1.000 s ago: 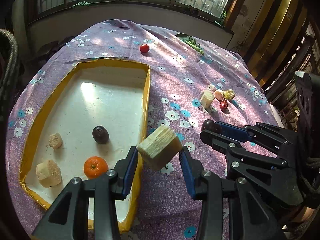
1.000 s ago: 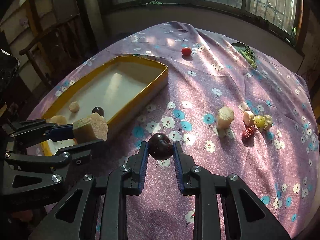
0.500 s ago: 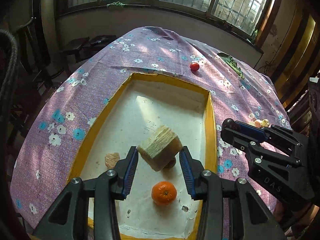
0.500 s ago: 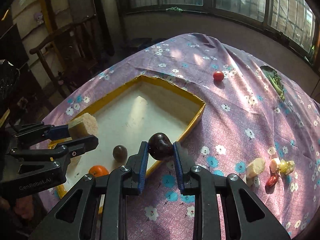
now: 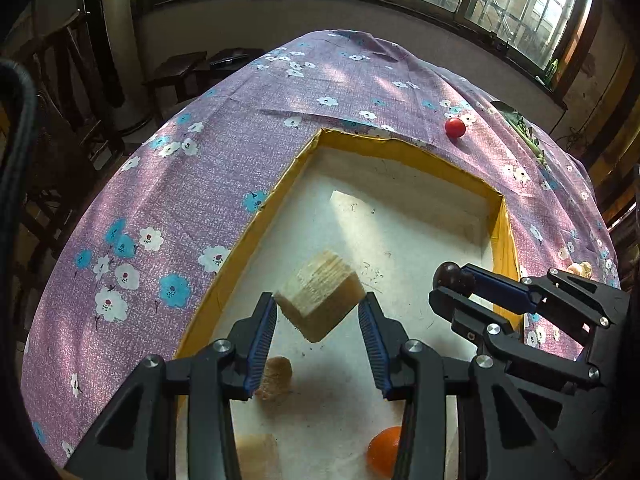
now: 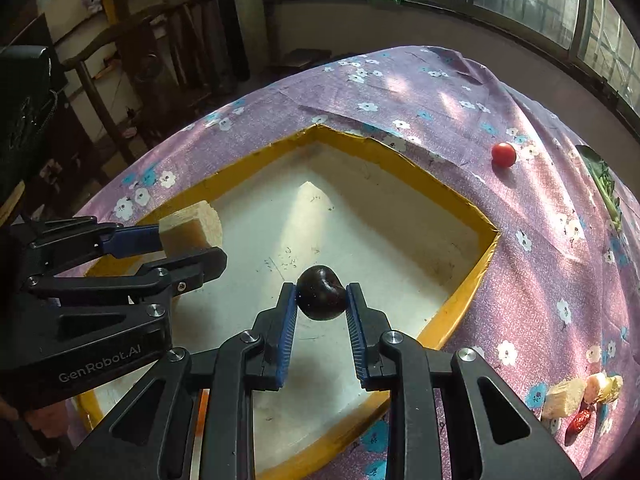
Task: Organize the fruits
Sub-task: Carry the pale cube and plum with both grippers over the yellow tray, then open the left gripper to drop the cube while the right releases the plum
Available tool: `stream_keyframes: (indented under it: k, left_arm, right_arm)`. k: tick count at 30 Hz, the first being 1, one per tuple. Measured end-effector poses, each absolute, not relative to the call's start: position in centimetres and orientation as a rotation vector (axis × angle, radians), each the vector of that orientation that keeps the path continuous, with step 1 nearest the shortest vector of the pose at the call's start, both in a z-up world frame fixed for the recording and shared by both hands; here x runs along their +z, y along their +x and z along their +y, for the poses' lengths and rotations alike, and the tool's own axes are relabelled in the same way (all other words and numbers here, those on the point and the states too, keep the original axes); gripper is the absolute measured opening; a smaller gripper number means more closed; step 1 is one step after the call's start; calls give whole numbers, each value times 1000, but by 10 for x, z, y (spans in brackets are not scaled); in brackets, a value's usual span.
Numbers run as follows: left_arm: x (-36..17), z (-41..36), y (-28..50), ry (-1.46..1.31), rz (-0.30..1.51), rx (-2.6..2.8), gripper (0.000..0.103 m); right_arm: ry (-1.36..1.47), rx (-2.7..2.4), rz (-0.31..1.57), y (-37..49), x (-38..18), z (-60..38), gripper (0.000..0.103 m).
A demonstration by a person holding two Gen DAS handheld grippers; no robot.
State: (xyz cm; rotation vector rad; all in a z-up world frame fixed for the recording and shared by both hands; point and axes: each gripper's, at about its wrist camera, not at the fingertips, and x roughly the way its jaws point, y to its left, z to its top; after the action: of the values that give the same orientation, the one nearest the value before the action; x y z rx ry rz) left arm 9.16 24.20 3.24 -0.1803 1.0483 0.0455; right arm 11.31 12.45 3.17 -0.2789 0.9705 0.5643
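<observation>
My left gripper (image 5: pixel 318 312) is shut on a pale fibrous sugarcane chunk (image 5: pixel 320 295) and holds it above the yellow-walled box (image 5: pixel 256 220). My right gripper (image 6: pixel 321 302) is shut on a dark plum (image 6: pixel 320 298), also above the box (image 6: pixel 476 276). The right gripper shows in the left wrist view (image 5: pixel 450 278), and the left gripper with its chunk (image 6: pixel 192 228) shows in the right wrist view. On the box floor lie an orange (image 5: pixel 384 454) and two more pale chunks (image 5: pixel 276 376) (image 5: pixel 256 454).
A small red tomato (image 5: pixel 455 127) (image 6: pixel 503 155) lies on the purple flowered cloth (image 5: pixel 192 184) beyond the box. A cluster of pale pieces and a red date (image 6: pixel 580 420) lies right of the box. Green leaves (image 6: pixel 604 184) lie at the far right. Chairs stand beyond the table's left edge.
Both grippers have moved left from over the cloth to over the box, each still gripping its piece. The box interior now fills the middle of both views.
</observation>
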Motion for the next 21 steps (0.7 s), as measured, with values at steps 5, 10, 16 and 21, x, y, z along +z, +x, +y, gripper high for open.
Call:
stream_keyframes:
  k: [5, 10, 16, 21]
  left_arm:
    - [22, 243, 99, -171, 1069, 55, 45]
    - [17, 242, 101, -169, 1085, 58, 45]
    - [12, 240, 103, -139, 1122, 74, 46]
    - [12, 239, 101, -114, 1134, 101, 56]
  right_arm:
    - [-294, 570, 995, 119, 21, 128, 24]
    - [-306, 563, 999, 121, 16, 128, 24]
    - [-326, 549, 997, 120, 14, 130, 25]
    - [-328, 536, 995, 119, 16, 128, 27]
